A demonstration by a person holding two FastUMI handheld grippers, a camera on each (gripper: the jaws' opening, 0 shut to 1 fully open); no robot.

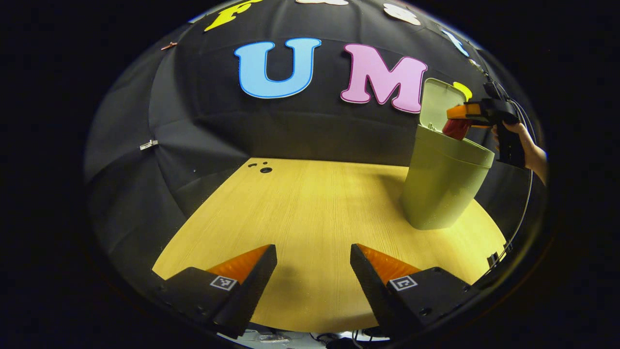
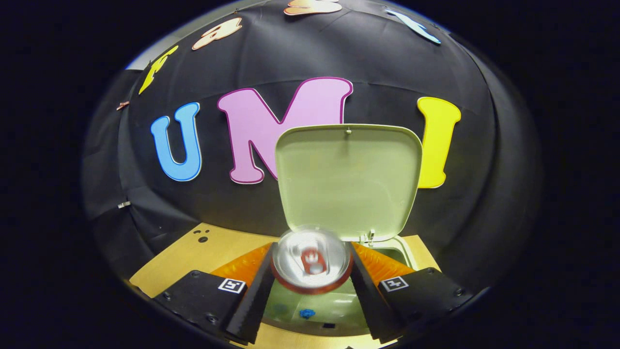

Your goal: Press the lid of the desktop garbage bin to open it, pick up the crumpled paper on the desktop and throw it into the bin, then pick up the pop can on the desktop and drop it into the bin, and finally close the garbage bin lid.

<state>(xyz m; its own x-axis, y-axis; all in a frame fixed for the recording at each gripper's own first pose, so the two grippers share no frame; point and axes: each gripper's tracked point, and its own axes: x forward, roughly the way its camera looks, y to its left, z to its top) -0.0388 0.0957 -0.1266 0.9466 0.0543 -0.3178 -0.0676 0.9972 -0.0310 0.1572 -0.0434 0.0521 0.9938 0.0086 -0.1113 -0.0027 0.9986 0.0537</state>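
Observation:
The green desktop bin (image 1: 443, 189) stands on the right of the wooden table (image 1: 310, 208), its lid (image 1: 433, 104) swung upright. In the left gripper view, the right gripper (image 1: 462, 114) hovers over the bin's mouth with the red pop can (image 1: 455, 128) hanging from it. The right gripper view looks down on the can's silver top (image 2: 311, 261), slightly blurred, squeezed between my right gripper (image 2: 312, 245) fingers above the open bin rim (image 2: 399, 247), with the lid (image 2: 348, 179) right behind. My left gripper (image 1: 312, 247) is open and holds nothing, low over the table's near side.
A hand (image 1: 530, 152) holds the right gripper beyond the bin. Small round holes (image 1: 265, 169) mark the table's far left. A cable (image 1: 525, 203) trails down past the table's right edge. A small blue spot (image 2: 306, 313) shows inside the bin.

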